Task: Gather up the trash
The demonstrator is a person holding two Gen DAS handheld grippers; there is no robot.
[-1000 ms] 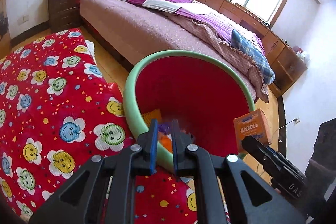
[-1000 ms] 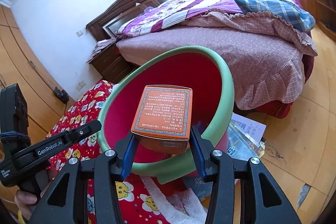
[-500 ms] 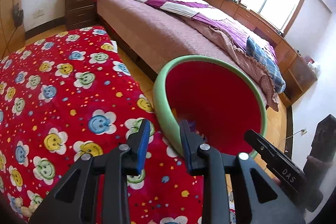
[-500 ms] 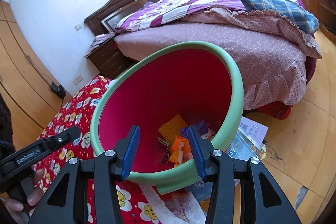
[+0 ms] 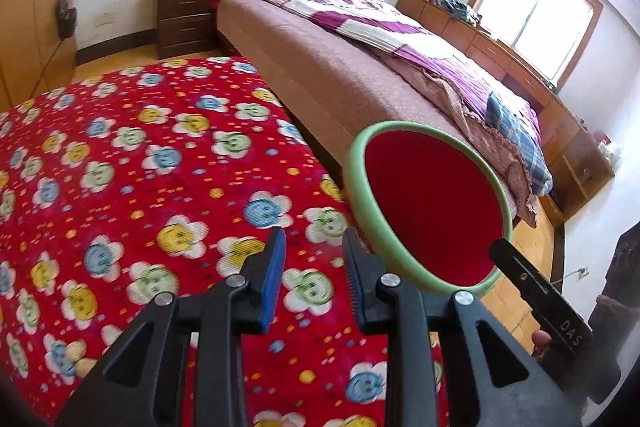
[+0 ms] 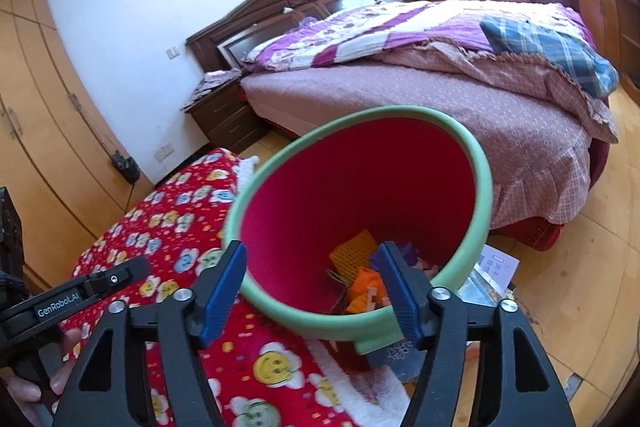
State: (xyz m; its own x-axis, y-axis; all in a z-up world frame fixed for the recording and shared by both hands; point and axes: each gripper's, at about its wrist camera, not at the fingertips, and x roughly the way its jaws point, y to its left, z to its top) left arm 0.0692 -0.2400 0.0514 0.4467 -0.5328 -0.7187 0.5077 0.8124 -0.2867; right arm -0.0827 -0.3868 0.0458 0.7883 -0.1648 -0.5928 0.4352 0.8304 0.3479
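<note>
Beside bed (image 5: 360, 83): red flowered blanket (image 5: 140, 167).

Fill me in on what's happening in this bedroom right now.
A person is collecting trash with a gripper in each hand. The red bin with its green rim stands by the flowered red blanket and already holds trash. The right gripper is empty above the bin, jaws opening. The left gripper hangs open and empty over the blanket.

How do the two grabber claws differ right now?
The right gripper is spread wide, its jaws opening, above the bin; the left gripper is narrower, over the red flowered blanket. Both are empty, black with blue pads.
</note>
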